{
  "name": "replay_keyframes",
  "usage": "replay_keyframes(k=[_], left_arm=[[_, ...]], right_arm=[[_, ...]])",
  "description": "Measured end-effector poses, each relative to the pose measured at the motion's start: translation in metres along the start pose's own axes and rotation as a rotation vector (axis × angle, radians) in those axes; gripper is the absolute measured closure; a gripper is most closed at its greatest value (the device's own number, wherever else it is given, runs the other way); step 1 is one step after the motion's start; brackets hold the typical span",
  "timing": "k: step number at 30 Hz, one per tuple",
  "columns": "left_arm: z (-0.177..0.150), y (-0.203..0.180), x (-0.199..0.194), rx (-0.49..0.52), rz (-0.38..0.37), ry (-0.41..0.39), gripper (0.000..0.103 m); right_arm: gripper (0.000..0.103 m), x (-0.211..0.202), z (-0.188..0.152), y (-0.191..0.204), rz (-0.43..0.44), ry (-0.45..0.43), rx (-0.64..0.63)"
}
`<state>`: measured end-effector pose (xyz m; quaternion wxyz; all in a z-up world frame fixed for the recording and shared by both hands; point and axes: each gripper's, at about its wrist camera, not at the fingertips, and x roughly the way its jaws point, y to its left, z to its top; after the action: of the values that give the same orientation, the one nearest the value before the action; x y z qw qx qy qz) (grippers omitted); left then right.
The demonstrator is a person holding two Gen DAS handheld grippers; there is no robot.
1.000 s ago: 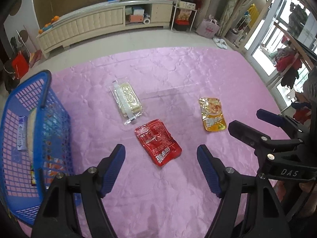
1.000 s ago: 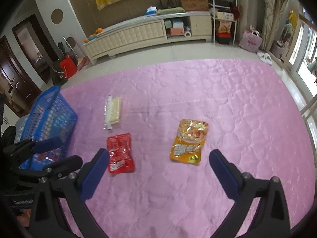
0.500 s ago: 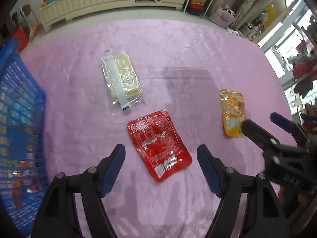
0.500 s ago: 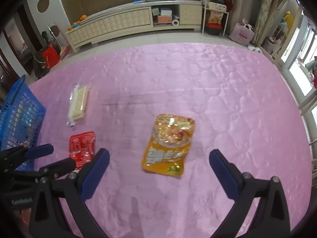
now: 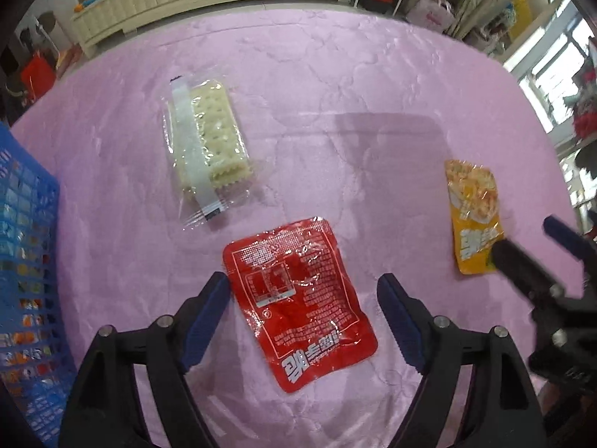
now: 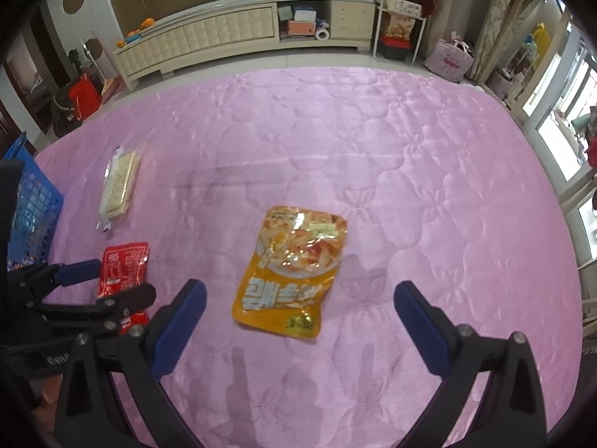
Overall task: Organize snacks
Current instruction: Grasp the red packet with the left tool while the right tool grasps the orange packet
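We have the left gripper (image 5: 302, 298) fingers apart, straddling the red snack pouch (image 5: 298, 302) at lower centre. Right gripper (image 6: 300, 306) fingers apart too, orange snack pouch (image 6: 293, 272) lying between them, mid-frame. Cracker pack (image 5: 205, 160) sits further up, left of centre. Blue basket (image 5: 26, 261) at left edge. All on the pink quilted bed (image 6: 410, 168).

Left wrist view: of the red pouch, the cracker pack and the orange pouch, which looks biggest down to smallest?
1. Red pouch, though it lies nearest the camera.
2. Cracker pack, close behind; the order is unsure.
3. Orange pouch, partly hidden by the right gripper.
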<state>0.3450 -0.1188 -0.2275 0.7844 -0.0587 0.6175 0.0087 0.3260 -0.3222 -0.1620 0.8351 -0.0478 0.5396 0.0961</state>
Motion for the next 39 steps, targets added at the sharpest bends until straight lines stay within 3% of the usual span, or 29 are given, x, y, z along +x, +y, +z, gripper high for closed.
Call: replay_keyframes(k=[2, 3, 7, 10, 18, 21, 29, 31, 34, 38, 39], left_arm=[[-0.001, -0.008, 0.003, 0.032, 0.078, 0.016, 0.023], [-0.003, -0.009, 0.002, 0.037, 0.076, 0.011, 0.027], [-0.006, -0.011, -0.004, 0.043, 0.058, 0.009, 0.055], [-0.010, -0.014, -0.010, 0.090, 0.057, 0.005, 0.065], [-0.021, 0.017, -0.029, 0.031, -0.046, -0.027, 0.074], [-0.023, 0.026, -0.044, 0.048, -0.039, -0.073, 0.076], [-0.023, 0.046, -0.048, 0.033, -0.065, -0.081, 0.078], [-0.022, 0.048, -0.046, 0.030, -0.067, -0.080, 0.078], [-0.022, 0.035, -0.041, 0.015, -0.082, -0.075, 0.078], [-0.019, 0.037, -0.039, 0.010, -0.096, -0.070, 0.078], [-0.021, 0.036, -0.041, 0.012, -0.096, -0.074, 0.078]], right_arm=[[0.001, 0.000, 0.000, -0.005, 0.007, 0.001, 0.015], [0.001, 0.001, 0.000, -0.007, 0.010, 0.002, 0.021], [0.001, 0.003, 0.001, -0.010, 0.019, 0.009, 0.033], [0.001, 0.004, 0.003, -0.007, 0.030, 0.010, 0.036], [0.001, 0.014, 0.007, 0.005, 0.074, 0.033, 0.034], [0.001, 0.021, 0.009, 0.008, 0.071, 0.047, 0.038], [0.002, 0.035, 0.014, 0.015, 0.063, 0.071, 0.051], [0.011, 0.041, 0.014, 0.018, 0.059, 0.087, 0.048], [0.040, 0.039, 0.014, 0.026, -0.024, 0.077, -0.001], [0.051, 0.035, 0.011, 0.025, 0.055, 0.076, 0.004], [0.058, 0.035, 0.010, 0.026, 0.062, 0.074, -0.002]])
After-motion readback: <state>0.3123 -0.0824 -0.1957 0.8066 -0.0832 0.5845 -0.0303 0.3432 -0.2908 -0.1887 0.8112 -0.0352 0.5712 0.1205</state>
